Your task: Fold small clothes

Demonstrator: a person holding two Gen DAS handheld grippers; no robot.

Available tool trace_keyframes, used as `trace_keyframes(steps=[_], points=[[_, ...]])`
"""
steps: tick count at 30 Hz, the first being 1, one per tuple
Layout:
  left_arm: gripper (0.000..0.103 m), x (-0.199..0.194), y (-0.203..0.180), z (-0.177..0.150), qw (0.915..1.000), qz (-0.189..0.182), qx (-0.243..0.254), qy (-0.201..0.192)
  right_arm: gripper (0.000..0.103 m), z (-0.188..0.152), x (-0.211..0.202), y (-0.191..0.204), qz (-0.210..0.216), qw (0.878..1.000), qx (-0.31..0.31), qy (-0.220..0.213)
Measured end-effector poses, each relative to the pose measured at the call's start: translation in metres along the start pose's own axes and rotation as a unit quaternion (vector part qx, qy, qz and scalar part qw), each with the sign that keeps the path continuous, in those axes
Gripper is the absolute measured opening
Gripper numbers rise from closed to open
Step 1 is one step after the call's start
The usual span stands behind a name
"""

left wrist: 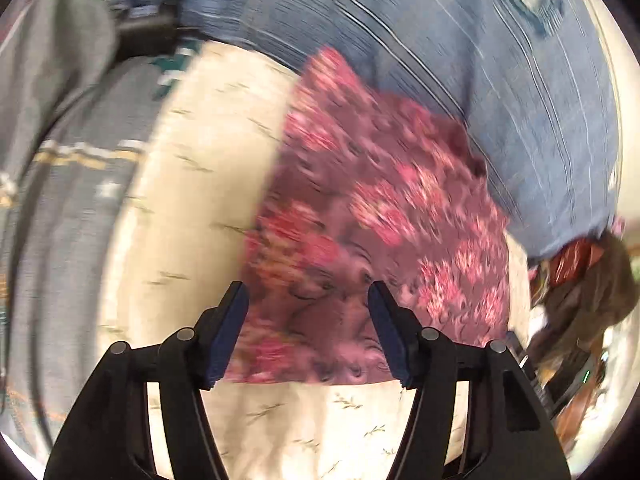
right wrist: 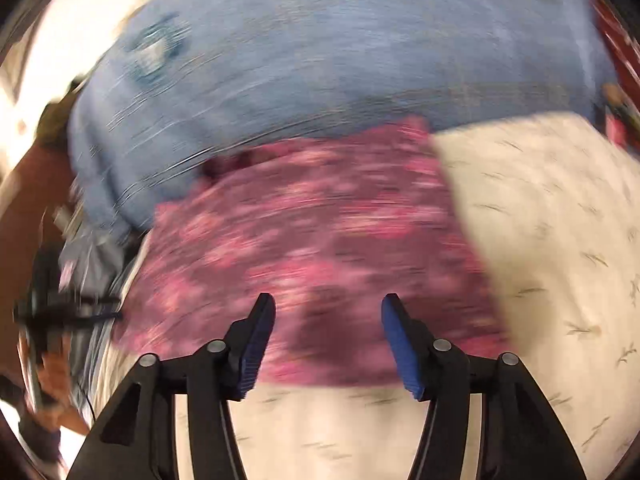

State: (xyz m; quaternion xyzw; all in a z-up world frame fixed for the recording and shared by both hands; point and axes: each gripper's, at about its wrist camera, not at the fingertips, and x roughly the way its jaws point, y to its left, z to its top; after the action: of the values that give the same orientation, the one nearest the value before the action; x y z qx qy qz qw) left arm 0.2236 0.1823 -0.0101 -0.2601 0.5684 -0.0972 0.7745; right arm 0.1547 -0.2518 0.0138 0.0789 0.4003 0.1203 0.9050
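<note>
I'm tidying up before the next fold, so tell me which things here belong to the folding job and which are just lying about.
Job:
pink floral garment, lying flat
left gripper, open
right gripper, open
cream sheet under it

Lying about:
blue striped fabric
grey cloth
dark clutter, too blurred to identify

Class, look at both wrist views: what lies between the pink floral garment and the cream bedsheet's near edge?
Nothing: in both views, bare cream sheet runs below the floral garment.

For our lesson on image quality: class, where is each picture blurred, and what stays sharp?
Left wrist view: the floral garment is smeared, the left gripper stays crisp. Right wrist view: heavier streaking across the garment and blue fabric; only the right gripper is sharp. Both bend at the fisheye rim.
</note>
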Motion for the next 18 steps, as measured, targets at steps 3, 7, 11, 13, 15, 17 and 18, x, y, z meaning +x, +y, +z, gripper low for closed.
trace_keyframes(steps=[3, 7, 11, 13, 15, 17, 18], points=[[0.061, -0.017, 0.025, 0.01, 0.9998, -0.002, -0.021, 0.005, 0.065, -0.01, 0.017, 0.071, 0.007, 0.994, -0.109, 0.016], [0.061, -0.022, 0.056, 0.018, 0.9987, -0.003, -0.049, 0.014, 0.066, -0.035, 0.048, 0.17, 0.017, 0.966, -0.257, 0.029], [0.061, -0.011, 0.061, 0.027, 0.9983, 0.003, -0.056, 0.017, 0.067, -0.059, 0.078, 0.242, -0.014, 0.929, -0.37, 0.019], [0.061, -0.009, 0.066, 0.033, 0.9984, 0.004, -0.053, 0.02, 0.067, -0.062, 0.096, 0.262, -0.037, 0.92, -0.39, 0.014], [0.061, -0.007, 0.066, 0.039, 0.9987, 0.005, -0.046, 0.023, 0.065, -0.066, 0.116, 0.275, -0.072, 0.907, -0.415, 0.014], [0.062, -0.004, 0.066, 0.046, 0.9989, 0.005, -0.038, 0.027, 0.064, -0.065, 0.126, 0.286, -0.09, 0.894, -0.438, -0.025], [0.062, -0.003, 0.065, 0.05, 0.999, 0.004, -0.035, 0.028, 0.058, -0.063, 0.132, 0.291, -0.108, 0.885, -0.451, -0.036]])
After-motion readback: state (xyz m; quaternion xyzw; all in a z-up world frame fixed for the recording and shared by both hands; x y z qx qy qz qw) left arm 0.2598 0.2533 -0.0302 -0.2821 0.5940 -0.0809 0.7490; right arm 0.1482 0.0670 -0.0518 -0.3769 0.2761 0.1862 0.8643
